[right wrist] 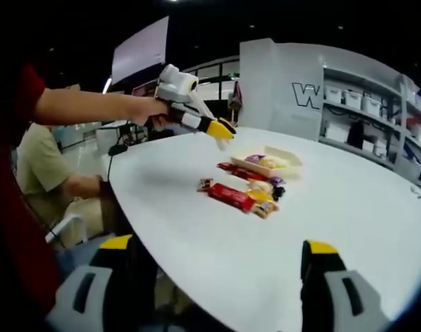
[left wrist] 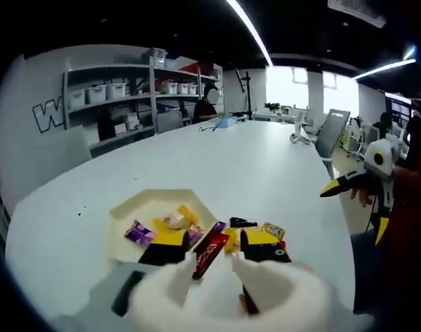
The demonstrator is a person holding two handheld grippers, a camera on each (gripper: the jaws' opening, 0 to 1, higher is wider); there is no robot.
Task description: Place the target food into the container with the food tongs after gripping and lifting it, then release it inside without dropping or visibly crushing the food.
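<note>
A cream tray lies on the white table with a pale pastry and a purple packet inside. Beside it lie wrapped snacks, among them a red bar and a small orange packet. My left gripper hovers over the snacks, shut on the white food tongs, whose blurred arms hide its lower jaws. My right gripper is held off the table's edge, jaws wide open and empty.
Shelves with white bins line the wall behind the table. A person sits by the table's edge, and another person sits at its far end. Office chairs stand beside the table.
</note>
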